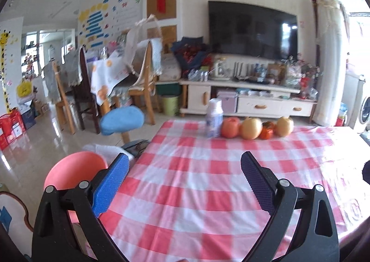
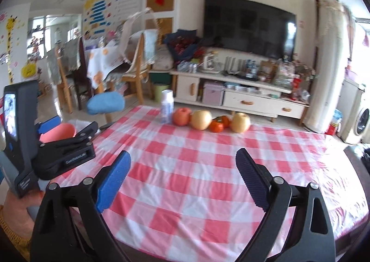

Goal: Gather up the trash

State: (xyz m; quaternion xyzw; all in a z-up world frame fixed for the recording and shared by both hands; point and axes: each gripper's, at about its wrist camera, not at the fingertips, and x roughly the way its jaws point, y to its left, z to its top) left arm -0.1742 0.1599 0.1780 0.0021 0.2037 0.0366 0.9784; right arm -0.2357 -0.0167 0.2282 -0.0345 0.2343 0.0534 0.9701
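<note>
A small white bottle (image 1: 214,121) (image 2: 167,107) stands upright at the far edge of the red-and-white checked tablecloth (image 1: 196,188) (image 2: 196,165). Beside it lies a row of fruit: a red apple (image 1: 230,127) (image 2: 182,116), a yellow pear (image 1: 251,128) (image 2: 201,119), a persimmon (image 1: 267,131) (image 2: 218,124) and a second pear (image 1: 284,126) (image 2: 241,122). My left gripper (image 1: 185,165) is open over the near left part of the cloth, nothing between its fingers. My right gripper (image 2: 183,161) is open too, above the cloth's near middle, empty. The left gripper (image 2: 69,130) also shows at the left in the right wrist view, held by a hand (image 2: 16,211).
A pink stool (image 1: 74,169) (image 2: 59,132) and a blue-seated chair (image 1: 122,120) (image 2: 105,103) stand left of the table. Beyond lie a cluttered TV cabinet (image 1: 249,100) (image 2: 240,95), a green bin (image 1: 170,105) (image 2: 159,92) and a dining table with wooden chairs (image 1: 143,81).
</note>
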